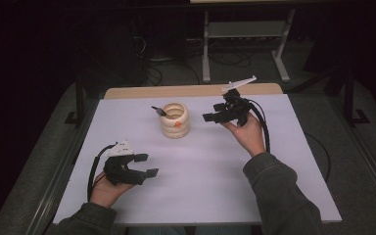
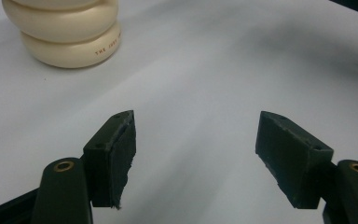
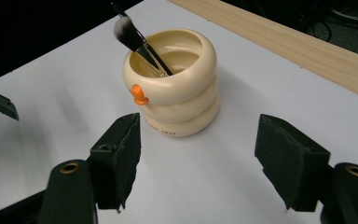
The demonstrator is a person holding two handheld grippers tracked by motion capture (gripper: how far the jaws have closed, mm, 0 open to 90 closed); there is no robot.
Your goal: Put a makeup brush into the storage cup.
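The cream, ring-stacked cup (image 1: 175,120) stands at twelve o'clock on the white table (image 1: 205,171), holding a black makeup brush (image 3: 137,42) upright, with the empty right gripper (image 1: 214,112) wide open at three o'clock beside it and the left gripper (image 1: 146,165) open too.

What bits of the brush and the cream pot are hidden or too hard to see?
- Brush: its handle end is hidden inside the pot in the right gripper view.
- Pot: its top is cut off by the upper edge of the left gripper view.
- Lettering low on the pot: too small to read in the right gripper view.
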